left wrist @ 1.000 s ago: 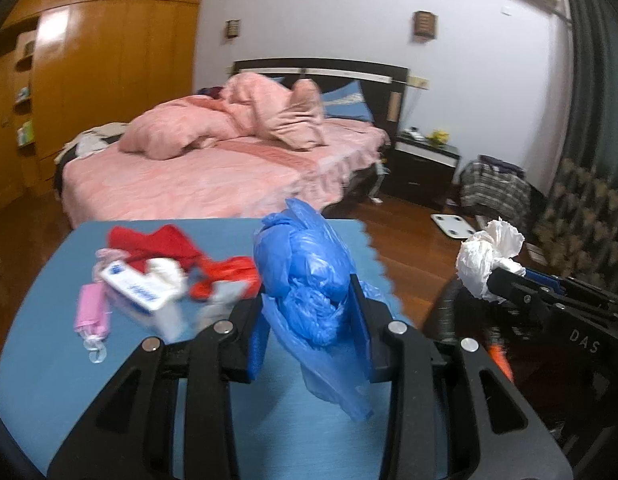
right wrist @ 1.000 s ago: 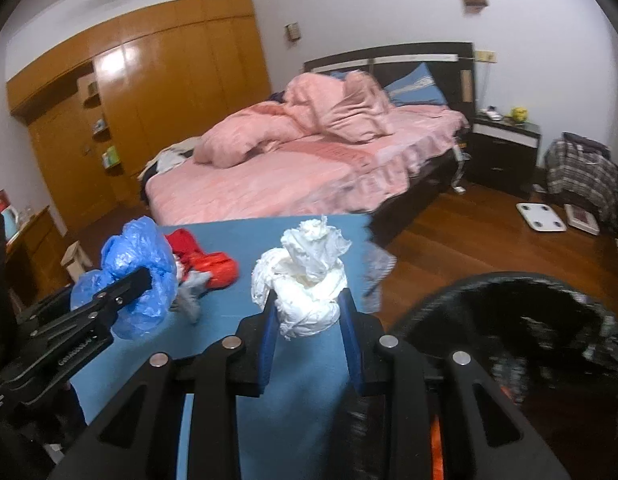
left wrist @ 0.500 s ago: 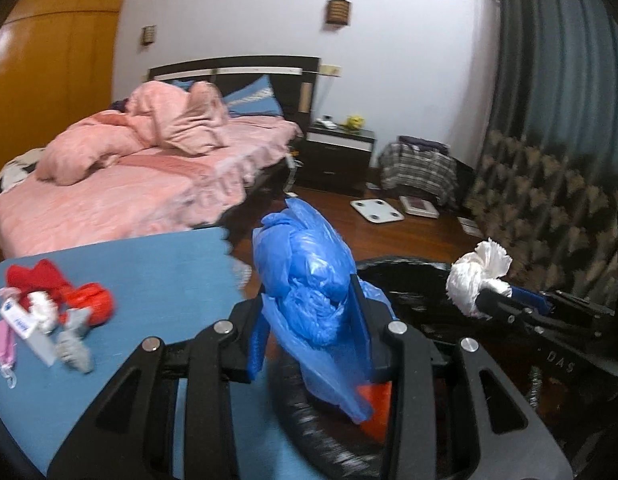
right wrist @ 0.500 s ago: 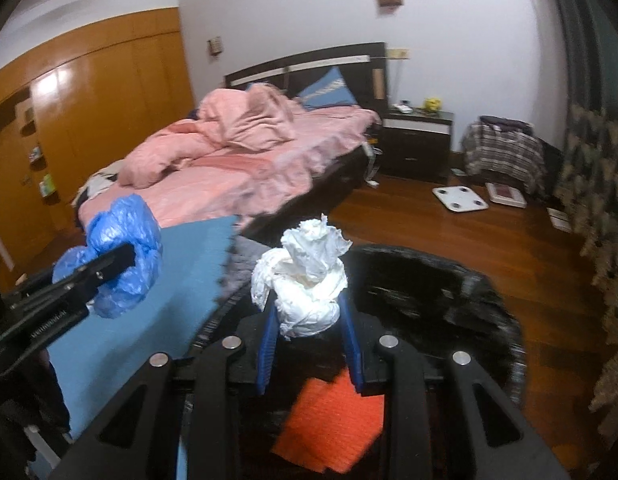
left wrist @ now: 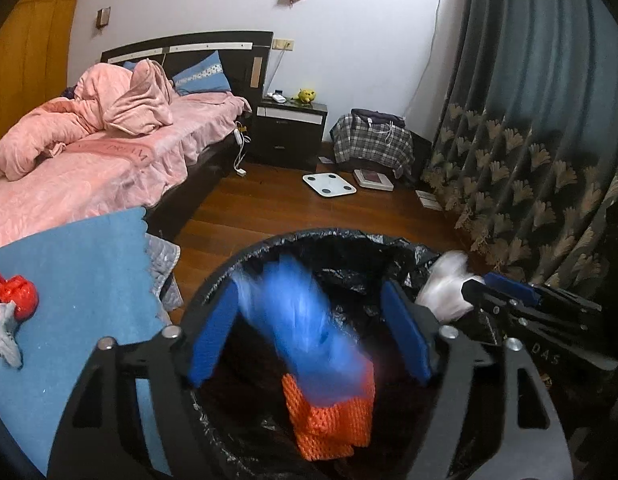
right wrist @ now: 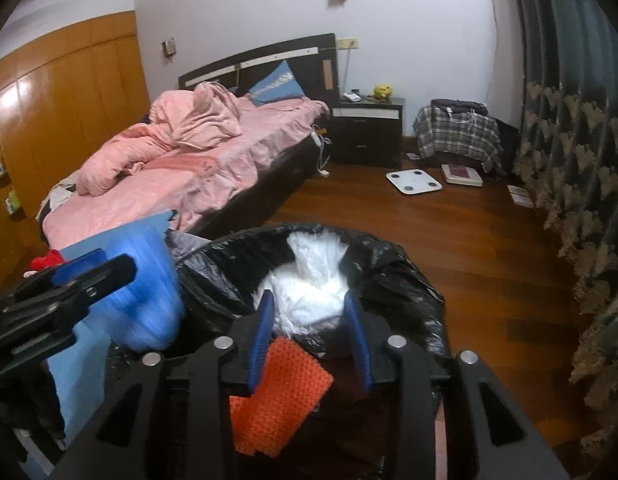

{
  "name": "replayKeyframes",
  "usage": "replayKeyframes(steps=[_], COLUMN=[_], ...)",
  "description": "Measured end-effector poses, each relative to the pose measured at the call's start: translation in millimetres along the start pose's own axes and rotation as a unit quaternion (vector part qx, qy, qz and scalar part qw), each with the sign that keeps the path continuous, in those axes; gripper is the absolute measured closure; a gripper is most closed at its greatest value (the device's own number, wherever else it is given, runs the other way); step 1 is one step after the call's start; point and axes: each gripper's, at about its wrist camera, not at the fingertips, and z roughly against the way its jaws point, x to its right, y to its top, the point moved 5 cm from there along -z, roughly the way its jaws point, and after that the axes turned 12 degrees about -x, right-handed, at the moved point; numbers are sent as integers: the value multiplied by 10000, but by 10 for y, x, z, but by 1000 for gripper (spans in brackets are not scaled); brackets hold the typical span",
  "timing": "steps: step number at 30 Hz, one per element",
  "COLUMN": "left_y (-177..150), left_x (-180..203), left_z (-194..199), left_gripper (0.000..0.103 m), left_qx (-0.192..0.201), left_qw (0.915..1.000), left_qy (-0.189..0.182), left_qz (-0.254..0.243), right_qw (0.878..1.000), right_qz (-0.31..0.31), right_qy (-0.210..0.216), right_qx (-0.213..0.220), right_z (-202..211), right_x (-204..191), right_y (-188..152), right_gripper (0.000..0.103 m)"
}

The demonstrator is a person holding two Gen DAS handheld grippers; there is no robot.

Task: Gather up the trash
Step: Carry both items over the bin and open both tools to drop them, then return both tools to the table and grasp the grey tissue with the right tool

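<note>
Scraps (left wrist: 7,320) on mat (left wrist: 89,280) show leftward only.

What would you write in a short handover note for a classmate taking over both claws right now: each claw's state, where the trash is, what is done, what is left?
Left claw: jaws have just been opening, pads clear of the blue bag, which is blurred, dropping into the black-lined bin.
Right claw: jaws have just been opening over the same bin; the white wad sits between the pads, apparently released.
Already in the bin: an orange net.
Done: both pieces carried to the bin.
Left: on the blue table, a red bag and grey scraps remain to collect.
</note>
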Motion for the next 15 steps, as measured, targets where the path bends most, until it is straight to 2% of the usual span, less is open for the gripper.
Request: replayKeyframes(steps=[3,5,7,8,15], left_y=[-51,-72,-103,-105,-247], left_x=[-75,-161,-265,-305,-884], left_z=[42,110,211,253,677], left_gripper=[28,23,19,16,14], left_qx=[-10,51,149,187,397], left_qw=[10000,9998,9992,9988,9927], left_qy=[71,172,312,376,988], left_qz=[51,131,211,239,569], right_qw=[10000,9999,9999,9999,9990], right_qz=[-60,-71,-14,50,380], right_qy=[-69,-112,-107,-89,207], right_qx=[9,47,100,114,144], right_z=[2,21,48,55,43], right_x=[56,51,0,-53,-545], right_y=[-22,-31,-29,-20,24], right_gripper=[47,20,10,6,6])
